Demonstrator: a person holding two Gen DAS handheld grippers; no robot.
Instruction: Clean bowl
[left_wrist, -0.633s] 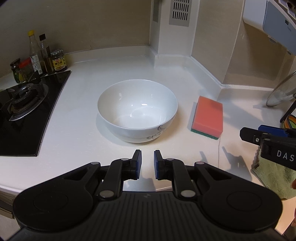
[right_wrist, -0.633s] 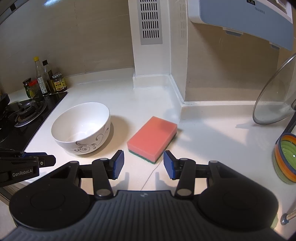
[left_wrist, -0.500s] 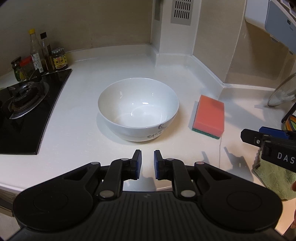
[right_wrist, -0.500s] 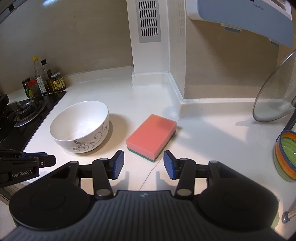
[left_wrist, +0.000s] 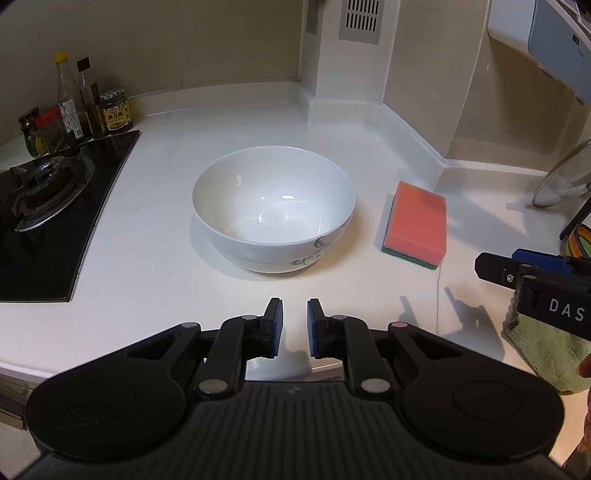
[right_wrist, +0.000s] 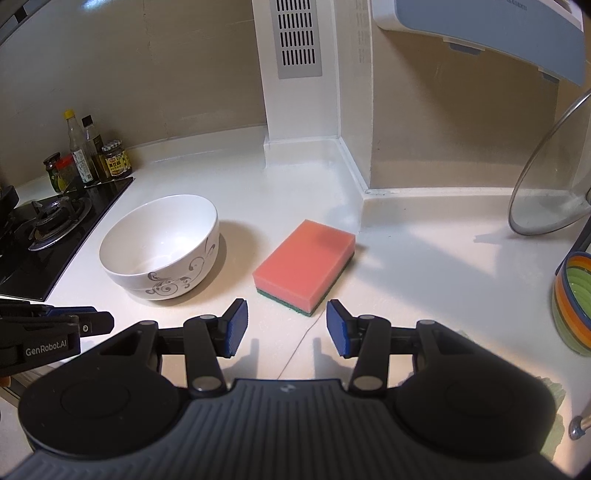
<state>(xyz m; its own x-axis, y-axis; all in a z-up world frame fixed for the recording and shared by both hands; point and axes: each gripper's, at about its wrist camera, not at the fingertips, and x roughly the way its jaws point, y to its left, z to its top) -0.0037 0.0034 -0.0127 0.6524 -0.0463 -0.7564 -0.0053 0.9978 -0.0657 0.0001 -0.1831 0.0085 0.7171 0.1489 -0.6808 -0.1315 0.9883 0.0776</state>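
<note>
Left claw (left_wrist: 295, 323) hung over the near edge of the white table (left_wrist: 166, 236), jaws a narrow gap apart, nothing between them. White bowl (left_wrist: 273, 208) sat upright just ahead of it. Right claw (right_wrist: 286, 326) jaws stood wide apart, empty, low over the table. Pink sponge (right_wrist: 305, 266) lay flat just beyond its pads, beside the bowl, not touching. Gas hob (left_wrist: 40, 206) lay left of the bowl.
</note>
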